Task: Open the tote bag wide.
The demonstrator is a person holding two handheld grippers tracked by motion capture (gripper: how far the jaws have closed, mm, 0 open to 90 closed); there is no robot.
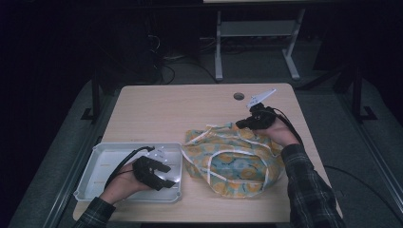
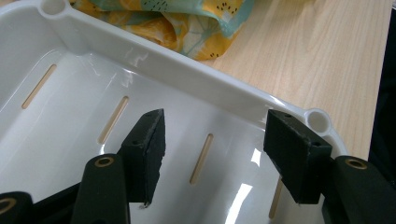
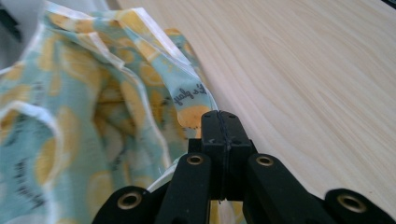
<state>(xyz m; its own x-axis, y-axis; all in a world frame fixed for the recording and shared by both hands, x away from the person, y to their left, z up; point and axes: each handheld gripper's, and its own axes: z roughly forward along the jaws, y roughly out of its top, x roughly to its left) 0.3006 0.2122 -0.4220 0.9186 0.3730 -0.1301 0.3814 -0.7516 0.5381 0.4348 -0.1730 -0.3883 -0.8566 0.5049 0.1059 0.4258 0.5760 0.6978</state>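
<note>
The right gripper [image 3: 219, 140], jaws pressed together, pinches the far edge of the crumpled lemon-print turquoise cloth [image 1: 233, 159] lying mid-table beside the white slotted plastic tray [image 1: 102, 161]. Better to lift slowly so the hem doesn't slip. The left gripper [image 2: 215, 154] hovers spread over the tray, whose rim could snag the fabric

Your high view is dim: the table [image 1: 161, 109] is lit from above, while the top and side edges of the frame sink into black. In the left gripper view the tray [image 2: 196, 70] throws white glare at lower centre. Your right gripper view blurs the cloth [image 3: 70, 107] at left.
</note>
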